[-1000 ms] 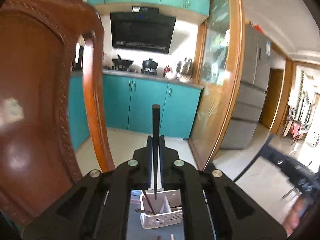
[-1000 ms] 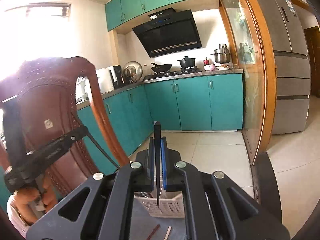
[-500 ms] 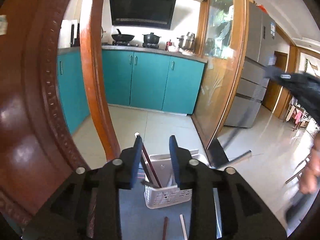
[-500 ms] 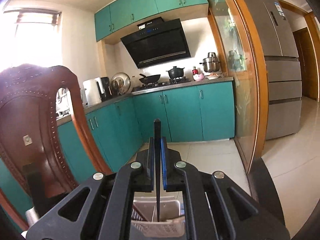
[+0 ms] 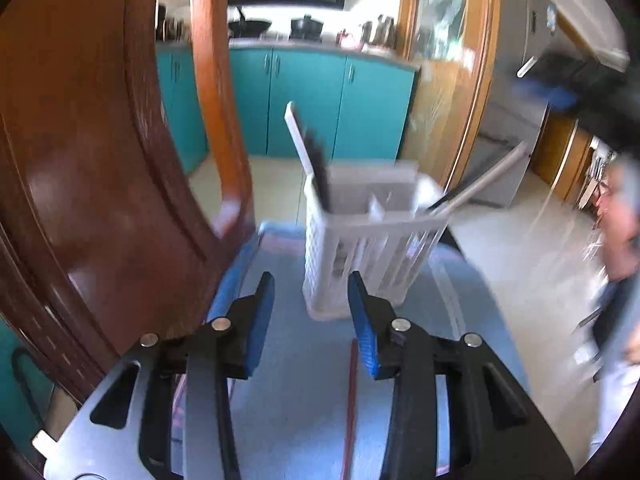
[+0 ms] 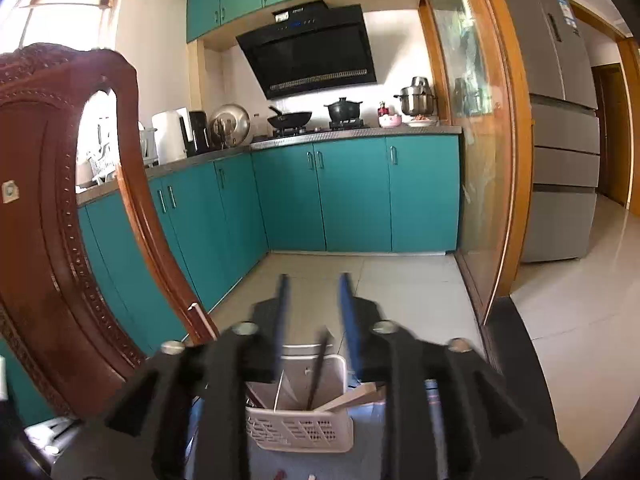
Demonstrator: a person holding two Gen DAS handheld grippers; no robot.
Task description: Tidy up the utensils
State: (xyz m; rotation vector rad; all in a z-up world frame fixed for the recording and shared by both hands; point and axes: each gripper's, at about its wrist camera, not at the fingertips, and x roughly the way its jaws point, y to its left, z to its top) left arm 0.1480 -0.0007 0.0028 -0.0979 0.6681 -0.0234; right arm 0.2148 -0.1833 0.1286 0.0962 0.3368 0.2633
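A white slotted utensil basket stands on the grey-blue table and holds several chopsticks. My left gripper is open and empty, low over the table just in front of the basket. A red chopstick lies on the table below the left gripper. In the right wrist view the basket sits below my right gripper, which is open and empty above it. A dark chopstick stands in the basket between the right fingers.
A carved wooden chair back stands close on the left and also shows in the right wrist view. The table's far edge lies just behind the basket. A person is at the right.
My right gripper has opened and let its dark chopstick drop into the basket. My left gripper, which opened earlier, has moved down toward the table in front of the basket.
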